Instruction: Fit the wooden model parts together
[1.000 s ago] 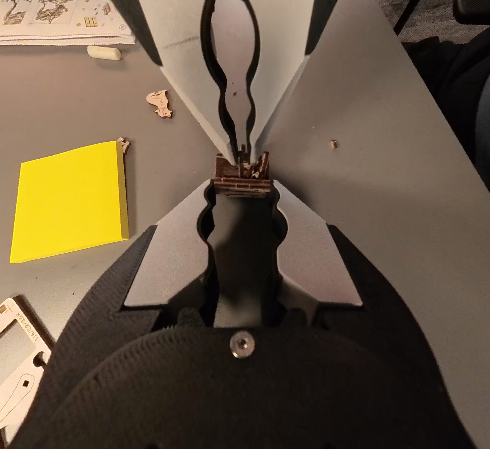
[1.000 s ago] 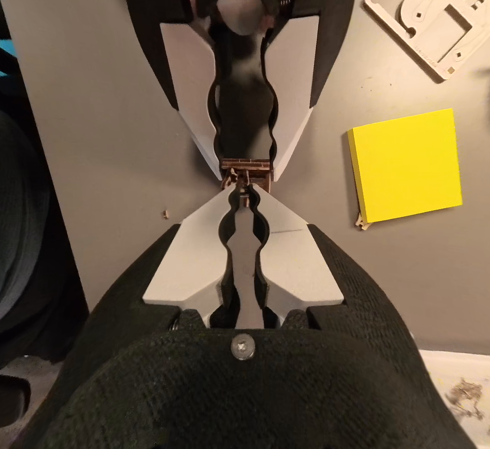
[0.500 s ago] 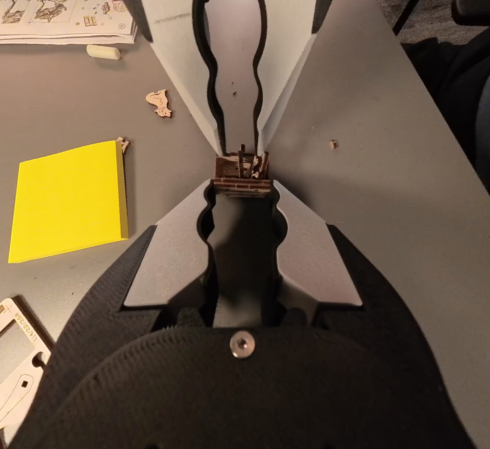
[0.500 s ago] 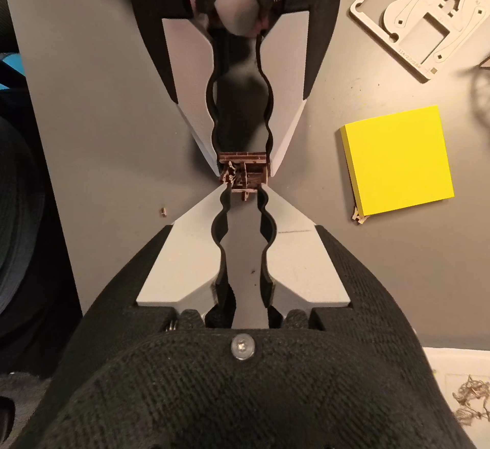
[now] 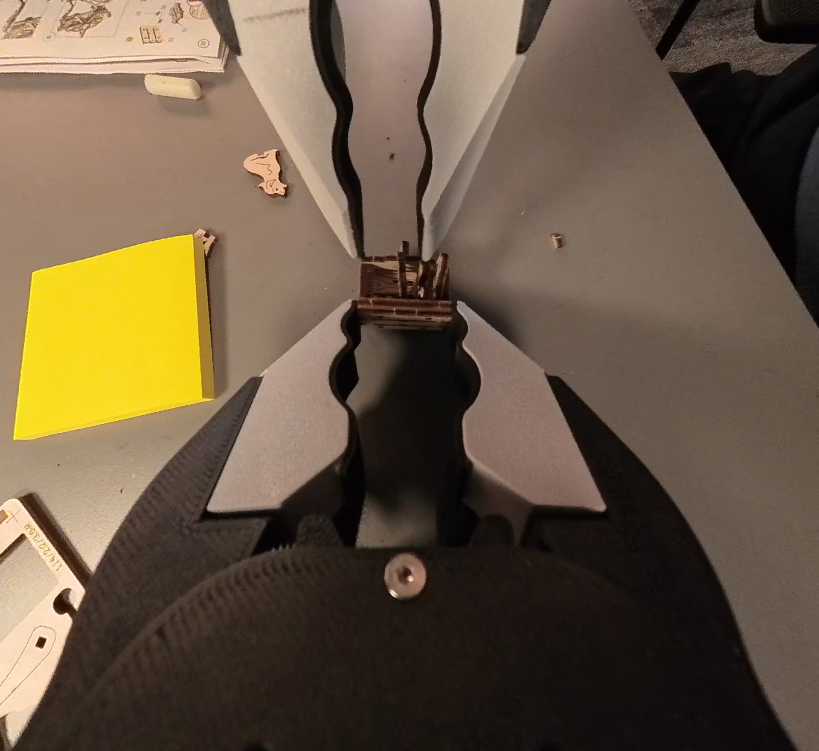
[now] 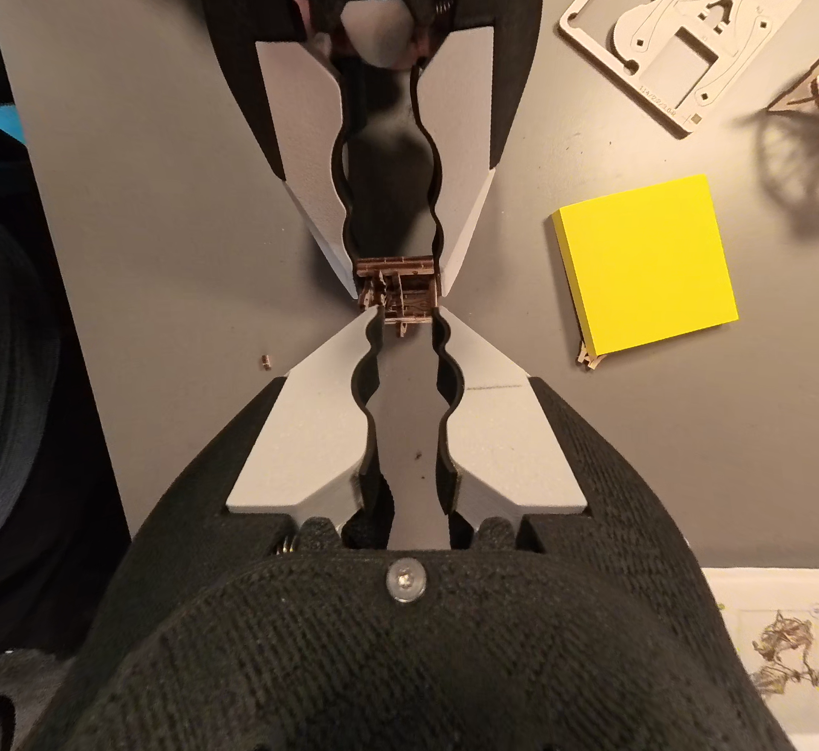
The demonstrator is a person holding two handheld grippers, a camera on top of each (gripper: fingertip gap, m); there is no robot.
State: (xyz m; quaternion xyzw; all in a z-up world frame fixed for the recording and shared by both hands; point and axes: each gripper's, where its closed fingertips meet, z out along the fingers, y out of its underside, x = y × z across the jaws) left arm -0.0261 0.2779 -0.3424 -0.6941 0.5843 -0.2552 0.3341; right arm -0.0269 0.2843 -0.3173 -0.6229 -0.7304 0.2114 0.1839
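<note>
The small wooden model is clamped at its base between the fingertips of the left hand-held gripper, above the grey bench. The right hand-held gripper is faced tip to tip with the left one; its jaws are spread apart, with their tips set just beside the model's far end and nothing grasped. A yellow sticky-note pad is seen to the left, and a cut-out parts sheet lies beyond it.

Model btwn 2 facing grippers; notepad left of it; booklet behind.
</note>
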